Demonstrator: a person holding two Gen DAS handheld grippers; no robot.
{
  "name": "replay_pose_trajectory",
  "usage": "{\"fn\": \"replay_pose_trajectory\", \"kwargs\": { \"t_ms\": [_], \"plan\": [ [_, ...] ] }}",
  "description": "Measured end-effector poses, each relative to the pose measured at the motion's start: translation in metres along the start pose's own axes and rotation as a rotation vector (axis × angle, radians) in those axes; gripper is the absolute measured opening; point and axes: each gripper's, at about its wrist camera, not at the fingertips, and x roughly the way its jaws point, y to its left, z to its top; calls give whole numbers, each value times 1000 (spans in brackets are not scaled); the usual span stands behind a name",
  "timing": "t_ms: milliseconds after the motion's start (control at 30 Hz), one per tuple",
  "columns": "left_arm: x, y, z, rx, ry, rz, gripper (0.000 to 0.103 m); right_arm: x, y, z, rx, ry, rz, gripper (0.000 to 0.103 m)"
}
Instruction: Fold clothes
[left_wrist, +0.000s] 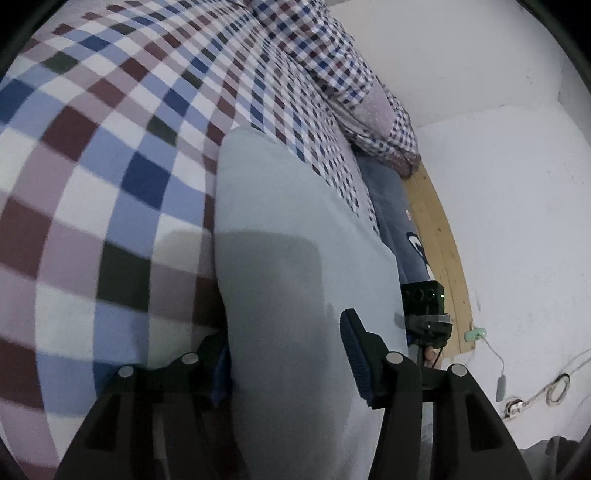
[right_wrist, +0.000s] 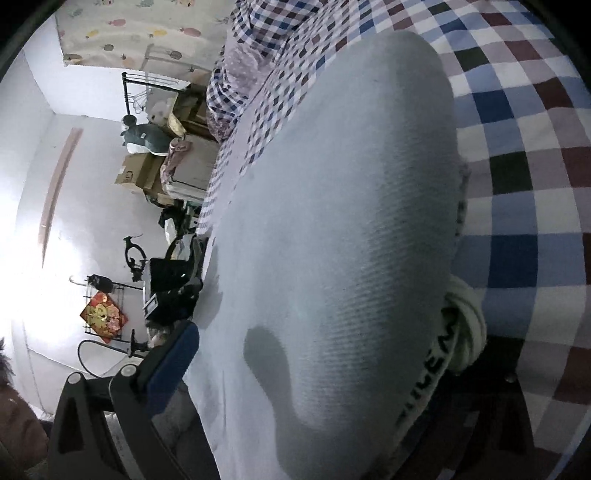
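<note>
Garment (left_wrist: 295, 229): pale grey-blue knit, lying on the checked bedcover (left_wrist: 92, 155); in both views it fills the middle of the frame.
Left tool (left_wrist: 288, 369): fingers wide apart with the garment's edge running between them — the left finger sits under or behind the fabric, the right finger with its blue pad (left_wrist: 354, 362) above it; not closed on it.
Right tool (right_wrist: 306, 369): only one finger with a blue pad (right_wrist: 173, 362) shows, at the garment's left edge; the other side is hidden by fabric and shadow, so I cannot tell how far open it is or whether it holds anything.
Left view only: wooden bed rail (left_wrist: 439, 236), blue jeans (left_wrist: 391, 206) along it, the other tool's black body (left_wrist: 424, 310), white wall, cables on the floor.
Right view only: ribbed cream trim (right_wrist: 465, 332) at the garment's right edge, fruit-print curtain (right_wrist: 140, 33), cardboard boxes (right_wrist: 136, 173), a rack, a red decoration (right_wrist: 103, 317).
Writing: dark capitals on the trim band (right_wrist: 436, 365) — partly folded, not readable in full.
Pillow (left_wrist: 373, 110): pale pink, among checked bedding at the bed's far end.
</note>
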Motion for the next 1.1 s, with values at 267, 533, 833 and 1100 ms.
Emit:
{"fn": "replay_pose_trajectory", "kwargs": {
  "t_ms": [267,533,833,1100],
  "plan": [
    [15,-10,27,64,89,-32,71,-3,4,-7,-12,-17,-3,103],
    [45,-27,41,140,120,31,69,2,7,-7,-6,-41,-67,101],
    [43,-41,31,209,52,154,39,-6,33,-20,-68,-110,-239,58],
    [29,-74,15,300,-36,210,25,-6,70,-41,-213,-201,-336,45]
  ]
}}
